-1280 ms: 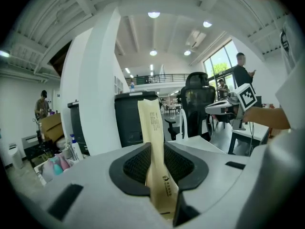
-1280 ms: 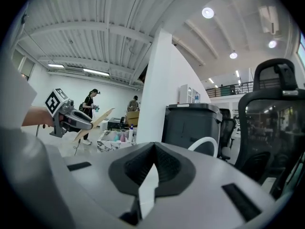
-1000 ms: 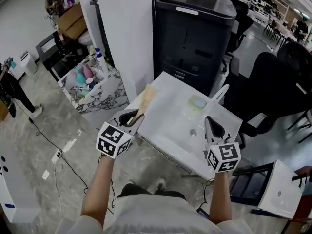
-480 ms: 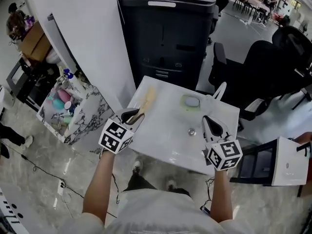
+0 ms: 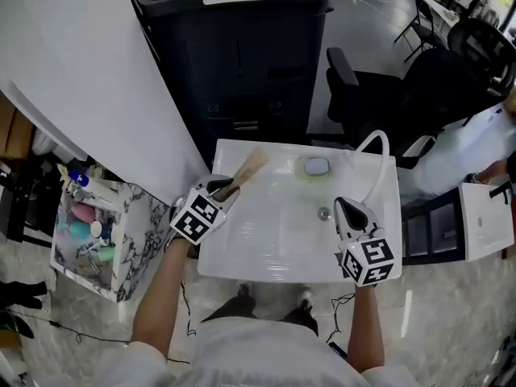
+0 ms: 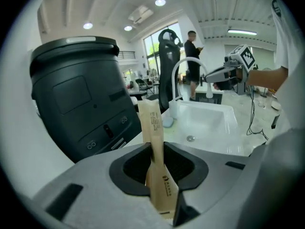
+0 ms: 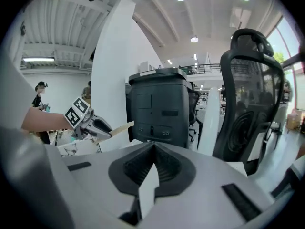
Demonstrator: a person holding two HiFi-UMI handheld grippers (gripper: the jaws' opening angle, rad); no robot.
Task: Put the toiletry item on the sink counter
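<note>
Over the left edge of the white sink surface [image 5: 242, 244], the left gripper [image 5: 226, 189] is clamped on 1 long tan paper packet [image 5: 247, 172], the toiletry item. The left gripper view shows its dark pads pressed on the packet's lower third, with the printed upper part standing free beyond the jaws. Holding it low like this probably leaves the long end free to be laid down first. From the head view the packet slants toward the back of the surface. It seems to hang above the flat strip left of the basin [image 5: 294, 216], not resting on it, though the frames do not show contact clearly. So the item is not yet placed.

The right gripper [image 5: 345, 210] sits over the basin's right side, near the drain [image 5: 323, 213]. Its jaws are together with nothing between them, so I judge it is only waiting clear of the drop spot.

Count: 2 grippers, 1 packet, 1 basin, 1 drain and 1 curved white faucet [image 5: 376, 153] at the back right. There is also 1 pale soap-like piece [image 5: 317, 167] on a greenish patch at the back rim. Behind the sink stands 1 large dark printer [image 5: 242, 55], and a marble-patterned box [image 5: 133, 240] of bottles stands to the left.
</note>
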